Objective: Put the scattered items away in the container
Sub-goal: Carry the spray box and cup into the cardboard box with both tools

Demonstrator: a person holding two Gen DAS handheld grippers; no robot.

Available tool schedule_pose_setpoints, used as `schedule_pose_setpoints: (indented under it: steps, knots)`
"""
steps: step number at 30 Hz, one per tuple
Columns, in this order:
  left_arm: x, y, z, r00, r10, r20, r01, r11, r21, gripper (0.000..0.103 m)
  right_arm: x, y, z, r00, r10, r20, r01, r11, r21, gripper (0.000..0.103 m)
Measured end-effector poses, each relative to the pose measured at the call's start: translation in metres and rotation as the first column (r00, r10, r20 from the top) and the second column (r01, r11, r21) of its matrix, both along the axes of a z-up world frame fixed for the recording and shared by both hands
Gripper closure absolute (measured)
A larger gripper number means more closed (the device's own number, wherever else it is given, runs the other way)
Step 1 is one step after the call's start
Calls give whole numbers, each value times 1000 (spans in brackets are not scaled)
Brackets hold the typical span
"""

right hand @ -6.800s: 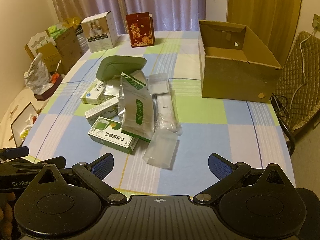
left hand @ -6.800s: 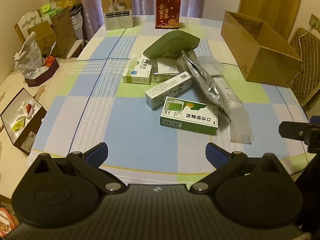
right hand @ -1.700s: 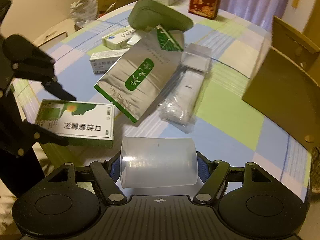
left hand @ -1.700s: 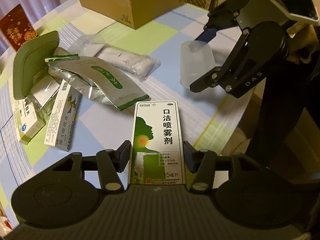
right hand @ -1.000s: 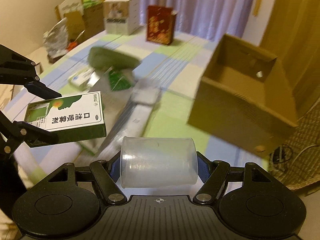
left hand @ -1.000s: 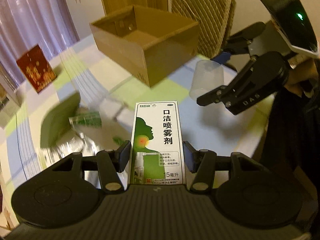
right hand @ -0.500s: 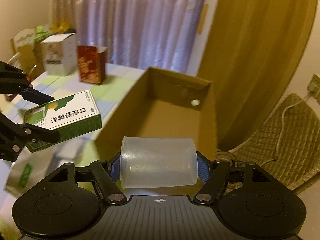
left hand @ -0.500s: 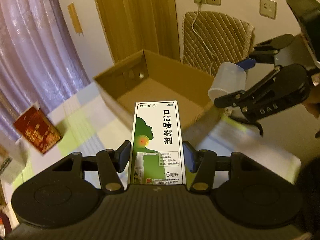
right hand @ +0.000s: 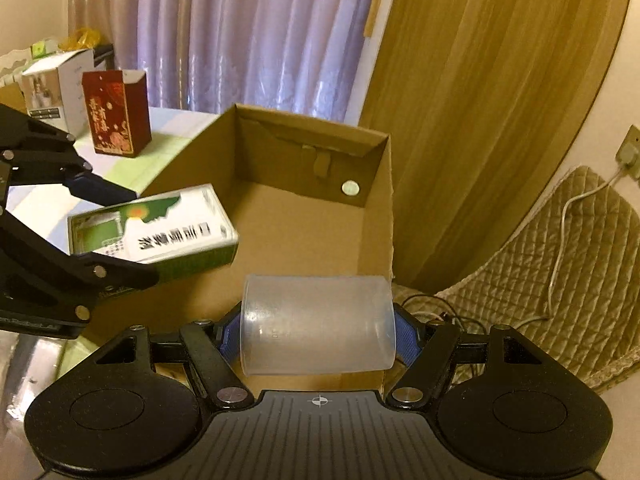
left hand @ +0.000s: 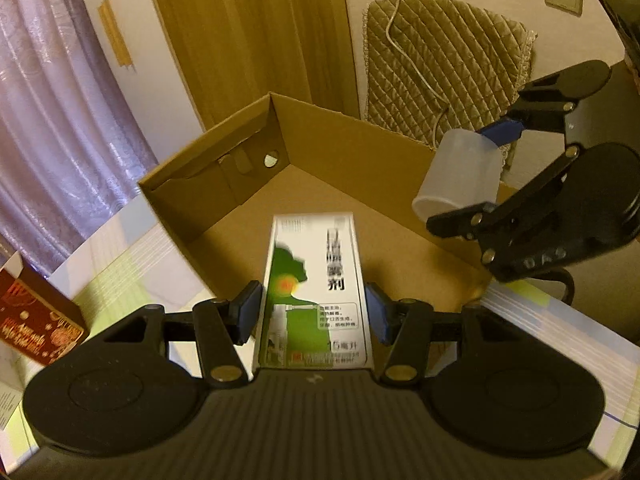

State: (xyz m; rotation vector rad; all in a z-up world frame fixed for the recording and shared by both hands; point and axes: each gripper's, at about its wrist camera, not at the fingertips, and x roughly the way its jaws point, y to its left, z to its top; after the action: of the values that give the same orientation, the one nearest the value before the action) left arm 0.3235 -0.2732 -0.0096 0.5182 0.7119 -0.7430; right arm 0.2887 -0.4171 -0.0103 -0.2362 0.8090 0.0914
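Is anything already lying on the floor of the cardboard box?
No: in the right wrist view the cardboard box shows only bare brown floor, while the spray box and plastic cup are held above it.

You can read little here. The green and white box (left hand: 314, 288) between your left gripper's pads carries large Chinese characters, blurred by motion; only the last, "剂", is legible, with "15" near its bottom edge. In the right wrist view the same box (right hand: 160, 236) shows dark characters too smeared to read. The red box (right hand: 116, 118) on the table bears gold Chinese lettering, too small to make out.
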Motion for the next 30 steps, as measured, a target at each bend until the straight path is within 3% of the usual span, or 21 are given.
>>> schedule_pose_setpoints:
  steps: [6,15,17,22,30]
  knots:
    - [9,-10,-8,1000,-21,19,22,1000,-3,53,8,-5,-9,1000,11,4,-11,1000,-4,29]
    - [0,20,18,993,27,113,-23,999,-42,49,18,1,-13,999,27,-26,-27,999,17,29]
    - [-1,28,22,992,52,114,-46,997,-58,42,21,5,-13,999,35,-27,-34,999,24,29]
    - [-7,52,28,988,108,108,-99,992,-81,41,29,18,-15,998,54,-34,-53,998,22,29]
    - [-17,85,24,981,179,70,-171,979,-112,30,36,32,-25,997,76,-32,-75,997,17,29]
